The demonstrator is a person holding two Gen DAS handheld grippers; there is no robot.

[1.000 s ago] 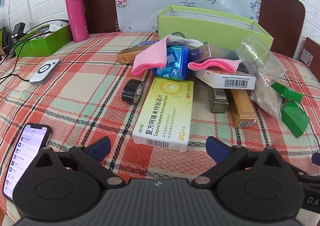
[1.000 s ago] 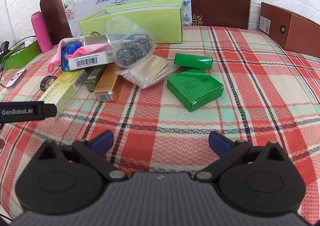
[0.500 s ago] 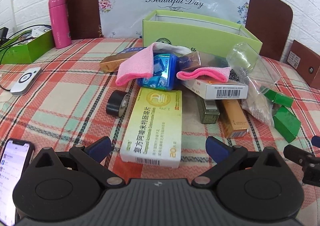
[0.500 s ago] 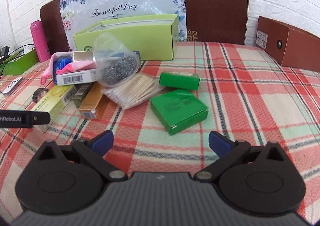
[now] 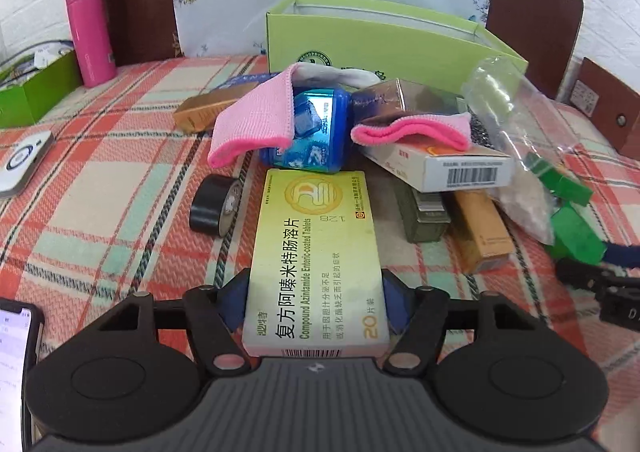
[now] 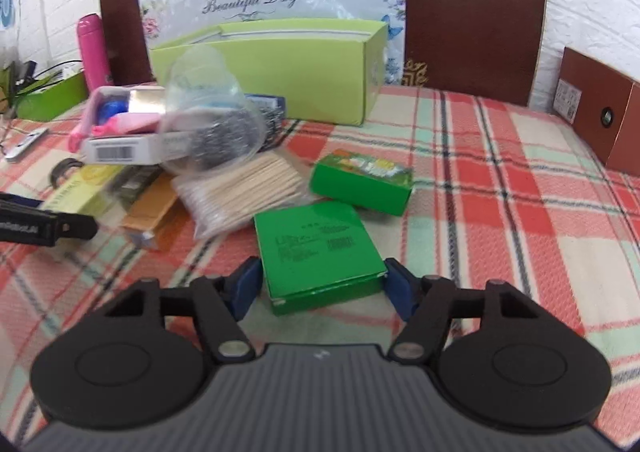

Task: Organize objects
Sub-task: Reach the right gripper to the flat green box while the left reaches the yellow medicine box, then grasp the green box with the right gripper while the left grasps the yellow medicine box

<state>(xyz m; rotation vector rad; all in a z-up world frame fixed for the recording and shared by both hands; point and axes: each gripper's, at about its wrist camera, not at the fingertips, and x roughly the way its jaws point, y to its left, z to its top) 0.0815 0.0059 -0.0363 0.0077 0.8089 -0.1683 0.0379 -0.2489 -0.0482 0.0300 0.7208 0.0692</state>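
Left gripper [image 5: 316, 302] is clamped on the near end of the yellow tablet box [image 5: 316, 252], blue pads pressed against both long sides; the box lies flat on the plaid counter [image 5: 112, 191], its far end just short of the blue jar [image 5: 316, 131] and beside the black tape roll [image 5: 214, 209]. Right gripper [image 6: 323, 288] straddles the flat green box [image 6: 318, 248], pads at or very near its two sides; contact looks made on the left, but I cannot tell for certain on the right, so closure is unconfirmed. That box sits on the counter just in front of a smaller green box [image 6: 362, 181] and beside the bag of sticks [image 6: 240, 191]. Judged step: grasping two boxes from the clutter, lift not yet begun. The light-green open bin [image 6: 280, 79] at the back looks the likely destination. Next move calls for a firm pinch, a straight lift clear of neighbours, then carry over the pile without snagging the pink cloth [image 5: 252, 123].
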